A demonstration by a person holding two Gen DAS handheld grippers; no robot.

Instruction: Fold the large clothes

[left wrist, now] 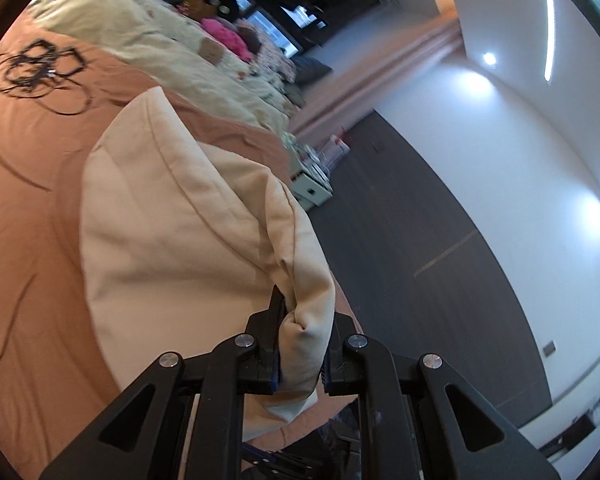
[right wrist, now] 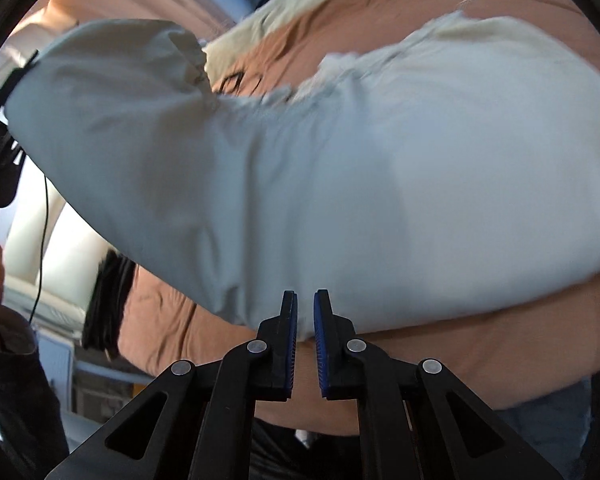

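Cream garment [left wrist: 172,216] lies across the terracotta bed [left wrist: 24,216], one bunched edge clamped in the left gripper [left wrist: 302,346]; carry it over taut and level. The right gripper [right wrist: 305,344], lower centre, is nearly closed, holding nothing.

Both views are bent by strong fisheye distortion, with straight lines curved and a black vignette closing in at the rim. In the left wrist view, light is given by two recessed ceiling spots [left wrist: 489,58] and a bright strip lamp [left wrist: 549,28] far up and right of the claw, bright pools are thrown on the white ceiling, and the cream garment [left wrist: 172,216] ahead of the claw is softened by motion blur. In the right wrist view the pale cloth [right wrist: 340,168] above the claw is rendered cool and bluish, its torn-looking upper edge is smeared by blur, and a soft shadow is cast along its lower fold.
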